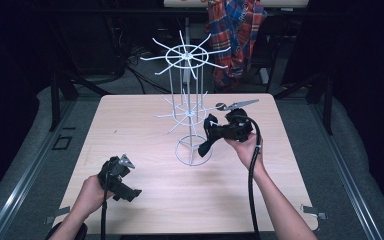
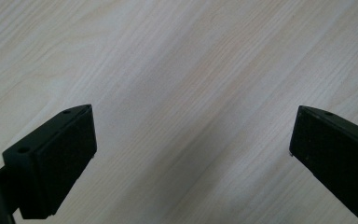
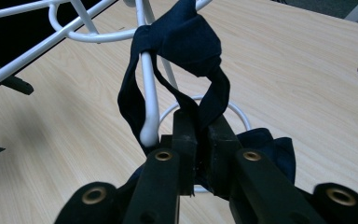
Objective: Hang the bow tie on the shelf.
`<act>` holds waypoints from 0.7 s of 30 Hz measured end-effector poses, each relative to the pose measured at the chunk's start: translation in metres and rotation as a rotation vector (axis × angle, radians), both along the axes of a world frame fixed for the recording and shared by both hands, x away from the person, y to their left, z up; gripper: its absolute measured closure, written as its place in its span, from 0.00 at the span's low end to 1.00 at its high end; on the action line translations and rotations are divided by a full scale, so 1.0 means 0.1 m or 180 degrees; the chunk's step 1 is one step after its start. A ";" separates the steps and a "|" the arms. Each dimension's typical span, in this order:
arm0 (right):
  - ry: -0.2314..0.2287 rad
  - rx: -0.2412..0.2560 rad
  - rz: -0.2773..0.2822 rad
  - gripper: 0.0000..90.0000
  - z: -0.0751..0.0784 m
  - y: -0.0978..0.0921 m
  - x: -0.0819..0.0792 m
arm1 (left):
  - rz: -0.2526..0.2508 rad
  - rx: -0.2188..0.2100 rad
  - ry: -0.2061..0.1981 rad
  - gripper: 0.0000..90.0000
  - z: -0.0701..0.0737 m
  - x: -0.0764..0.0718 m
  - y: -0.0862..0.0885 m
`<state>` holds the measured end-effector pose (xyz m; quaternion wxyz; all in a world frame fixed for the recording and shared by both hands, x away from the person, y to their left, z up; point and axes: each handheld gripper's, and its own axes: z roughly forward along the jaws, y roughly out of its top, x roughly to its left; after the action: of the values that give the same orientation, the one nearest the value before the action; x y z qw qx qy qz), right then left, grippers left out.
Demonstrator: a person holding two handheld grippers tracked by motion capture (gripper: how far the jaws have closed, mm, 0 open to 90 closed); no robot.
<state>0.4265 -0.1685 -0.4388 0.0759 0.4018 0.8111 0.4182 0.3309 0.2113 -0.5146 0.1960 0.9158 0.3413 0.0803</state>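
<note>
Matt wood table [image 1: 145,185], dark cloth [image 3: 186,42]

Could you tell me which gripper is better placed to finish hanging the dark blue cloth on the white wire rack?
The right gripper. It is shut on the dark blue cloth, already looped over a prong of the white wire rack. The left gripper is open above bare table, away from the rack.

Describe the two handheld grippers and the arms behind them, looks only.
Both grippers are black. The left gripper carries a grey three-cornered plate; its wedge-shaped fingers have small screw holes. The right gripper shows brass-ringed holes in its linkage. A black cable trails from each. The forearms are bare, no sleeves.
</note>
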 end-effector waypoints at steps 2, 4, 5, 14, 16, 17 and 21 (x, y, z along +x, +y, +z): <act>0.0015 0.0019 0.0005 0.88 0.00 -0.01 0.00 | -0.0004 0.0001 0.0001 0.01 0.00 0.00 0.00; 0.0033 0.0043 -0.0011 0.86 -0.01 -0.02 -0.01 | -0.0004 0.0000 0.0005 0.01 0.00 0.00 0.00; 0.0031 0.0026 0.0017 0.82 -0.01 -0.03 -0.01 | -0.0005 0.0003 0.0006 0.01 0.00 0.00 0.00; 0.0061 -0.0056 0.0077 0.71 0.01 -0.01 -0.05 | -0.0012 -0.0003 0.0014 0.01 0.00 0.00 0.00; 0.0087 -0.0036 0.0089 0.68 0.01 -0.02 -0.06 | -0.0011 -0.0003 0.0013 0.01 0.00 0.00 0.00; 0.0099 -0.0063 0.0082 0.67 0.02 -0.02 -0.07 | -0.0014 -0.0003 0.0014 0.01 0.00 0.00 0.00; 0.0109 -0.0087 0.0020 0.59 0.07 -0.06 -0.13 | -0.0013 -0.0004 0.0012 0.01 0.00 0.00 0.00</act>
<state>0.4135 -0.1741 -0.4316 0.0662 0.4052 0.8192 0.4004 0.3305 0.2115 -0.5144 0.1962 0.9165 0.3399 0.0779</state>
